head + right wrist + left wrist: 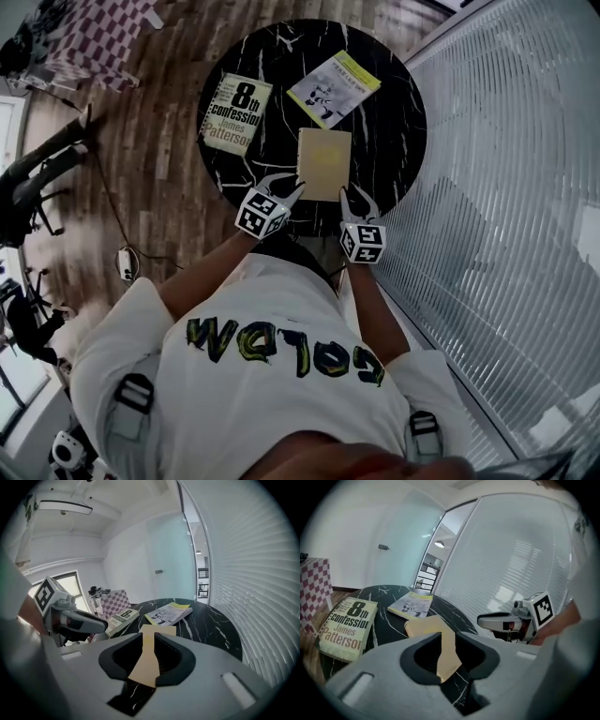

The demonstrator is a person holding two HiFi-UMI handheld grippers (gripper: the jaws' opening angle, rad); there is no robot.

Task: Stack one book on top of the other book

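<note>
Nearest the camera, a white cloth shirt [272, 361] with dark-and-yellow lettering is filling the bottom of the head view. Two bare forearms are reaching out of it toward the table. The left gripper [286, 186] and right gripper [357, 201] are showing as pale grey moulded plastic with dark curved pads lining the jaws. Each is carrying a white cube printed with black squares.

Just past their tips a tan book [324, 161] is lying flat on the near part of the table, its plain matt cover a neat rectangle. Farther back on the left a thick paperback [236, 114] with a cream cover and bold black lettering is lying flat, well apart from the tan one. Farther back on the right a thin yellow-edged book [335, 87] is lying askew. All three are resting on a round table [398, 127] of glossy black stone with white veins. Beyond it a brown plank floor [159, 159] is running to a checked cloth [94, 42] on the left. Ribbed slatted blinds [506, 187] are curving along the right.

Both grippers are pointing forward and downward at the tan book's near end, the left by its near left corner, the right just beside its near right corner. Each pair of jaws is standing slightly apart and gripping nothing, with the tan cover showing through each gap. Whether any tip is touching the book cannot be told.
</note>
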